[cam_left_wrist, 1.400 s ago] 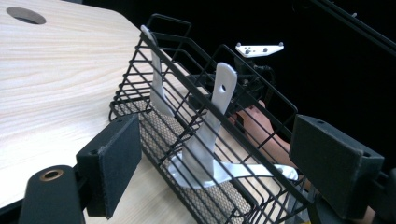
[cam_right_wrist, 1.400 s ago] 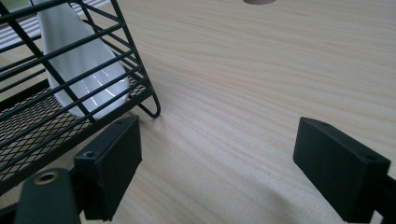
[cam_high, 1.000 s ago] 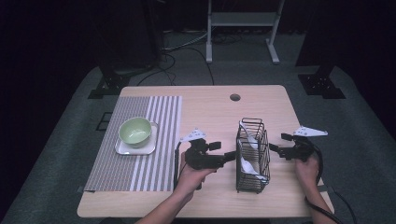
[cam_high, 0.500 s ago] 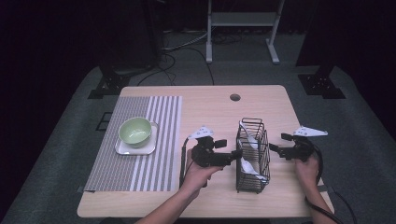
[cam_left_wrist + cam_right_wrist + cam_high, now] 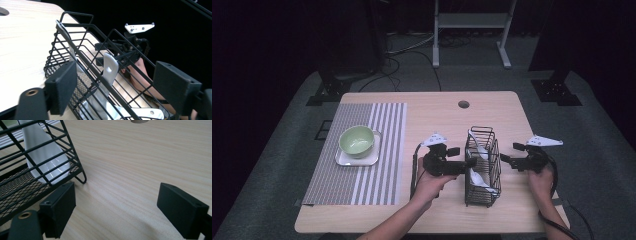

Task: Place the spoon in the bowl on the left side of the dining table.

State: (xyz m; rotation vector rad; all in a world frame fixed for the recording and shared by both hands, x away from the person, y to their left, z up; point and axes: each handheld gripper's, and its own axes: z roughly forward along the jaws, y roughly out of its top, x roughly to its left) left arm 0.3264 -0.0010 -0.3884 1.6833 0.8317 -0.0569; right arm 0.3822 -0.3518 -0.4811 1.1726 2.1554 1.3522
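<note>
Our left gripper (image 5: 468, 163) has moved right to the black wire basket (image 5: 482, 167), jaws spread, ready for a white spoon (image 5: 109, 71); our right gripper (image 5: 506, 159) waits unclenched.

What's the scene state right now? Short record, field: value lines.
surface: wooden table
basket: black wire basket standing between the two grippers
basket contents: white spoons leaning inside
left gripper: open, jaws at the basket's left side, nothing held
right gripper: open, just right of the basket, nothing held
mat: striped placemat on the table's left part
on mat: green bowl on a white square plate
</note>
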